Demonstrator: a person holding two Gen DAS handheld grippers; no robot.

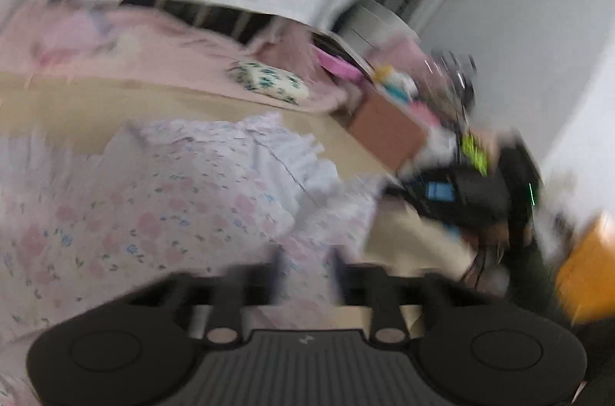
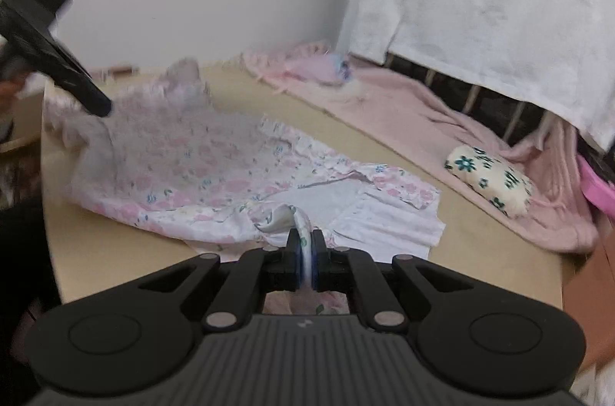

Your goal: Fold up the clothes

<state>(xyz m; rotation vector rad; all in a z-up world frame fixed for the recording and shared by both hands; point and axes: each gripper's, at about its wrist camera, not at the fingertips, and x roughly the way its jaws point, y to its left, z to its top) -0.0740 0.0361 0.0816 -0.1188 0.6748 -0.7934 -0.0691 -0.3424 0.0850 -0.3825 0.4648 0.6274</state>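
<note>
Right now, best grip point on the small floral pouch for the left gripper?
Pinch the floral pouch across its narrow width at the near rounded end, coming from the table side. It lies flat, elongated, on the pink blanket, apart from the garment.

Garment [image 2: 215, 168] on table [image 2: 115, 252]; blanket [image 2: 442, 137] behind; pillow [image 2: 490, 179] on blanket.

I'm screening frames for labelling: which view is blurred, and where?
Left wrist view: motion-smeared throughout, including the left hand-held gripper and the pink floral garment. Right wrist view: mostly sharp around the right hand-held gripper pinching the cloth; only the garment's far end is blurred. Both show fisheye bending.
</note>
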